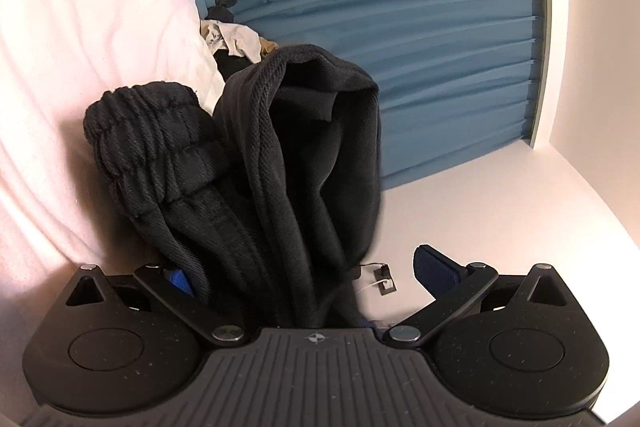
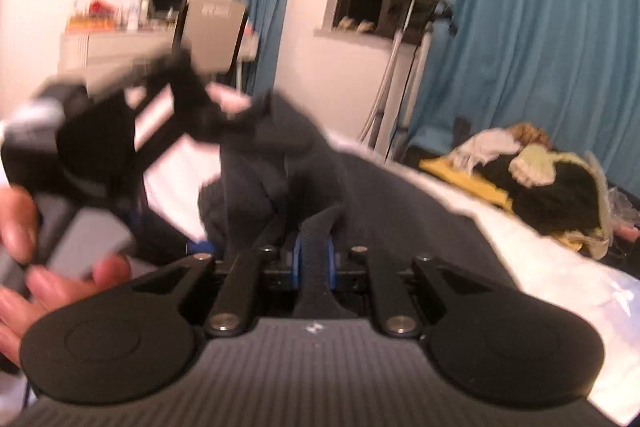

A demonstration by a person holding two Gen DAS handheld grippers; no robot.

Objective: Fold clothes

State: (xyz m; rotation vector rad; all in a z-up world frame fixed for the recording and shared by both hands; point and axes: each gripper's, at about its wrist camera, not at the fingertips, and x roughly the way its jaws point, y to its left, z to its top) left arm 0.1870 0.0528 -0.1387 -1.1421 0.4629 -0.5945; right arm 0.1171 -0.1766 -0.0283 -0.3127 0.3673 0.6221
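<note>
The left tool (image 1: pixel 308 277) stands with its two fingers spread wide, the blue pad of the right-side finger (image 1: pixel 436 269) bare in the air while the other pad is mostly hidden behind dark cloth. The right tool (image 2: pixel 313 259) has its blue-padded fingers drawn close together, pinching a fold of dark fabric between them. In the right wrist view the left tool (image 2: pixel 100 131) appears again, blurred and tilted, gripped from below by the person's bare left hand (image 2: pixel 44 275).
</note>
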